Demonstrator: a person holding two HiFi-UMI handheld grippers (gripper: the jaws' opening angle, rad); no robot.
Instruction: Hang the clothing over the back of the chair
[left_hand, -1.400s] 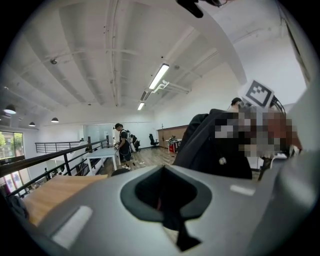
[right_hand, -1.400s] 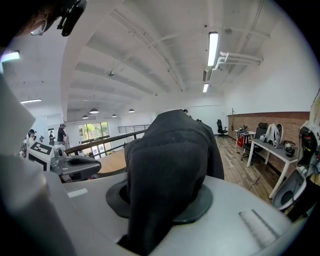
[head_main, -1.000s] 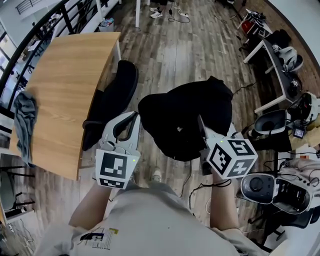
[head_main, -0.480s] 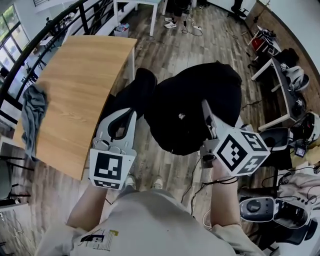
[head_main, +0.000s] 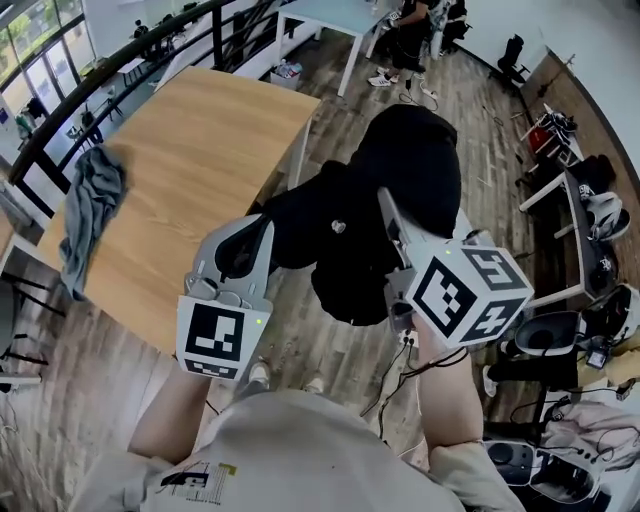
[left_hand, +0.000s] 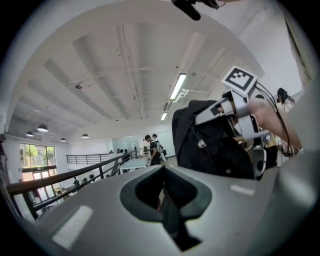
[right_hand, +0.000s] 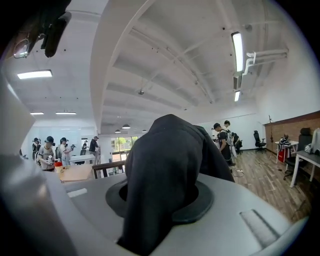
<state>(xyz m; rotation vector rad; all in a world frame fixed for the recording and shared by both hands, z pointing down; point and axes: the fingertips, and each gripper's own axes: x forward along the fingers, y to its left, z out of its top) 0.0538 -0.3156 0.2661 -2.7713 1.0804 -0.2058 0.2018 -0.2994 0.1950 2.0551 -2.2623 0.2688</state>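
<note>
Above the wood floor (head_main: 340, 115) beside the table (head_main: 190, 170), my right gripper (head_main: 384, 197) has its jaws pinching the black clothing (head_main: 410, 170), held aloft; my left gripper (head_main: 264, 228) has its jaws pressed together, any cloth there hidden; I can't tell the chair from the black fabric

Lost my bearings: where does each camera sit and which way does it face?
Head view: on the person's head, facing steeply down; table, black garment, left gripper, right gripper, forearms.
Left gripper view: on that gripper, facing across the room; its fingers at bottom.
Right gripper view: on that gripper, facing across the room; fingers clamp the garment.
Shared: head and left gripper views show the right gripper holding the garment.
</note>
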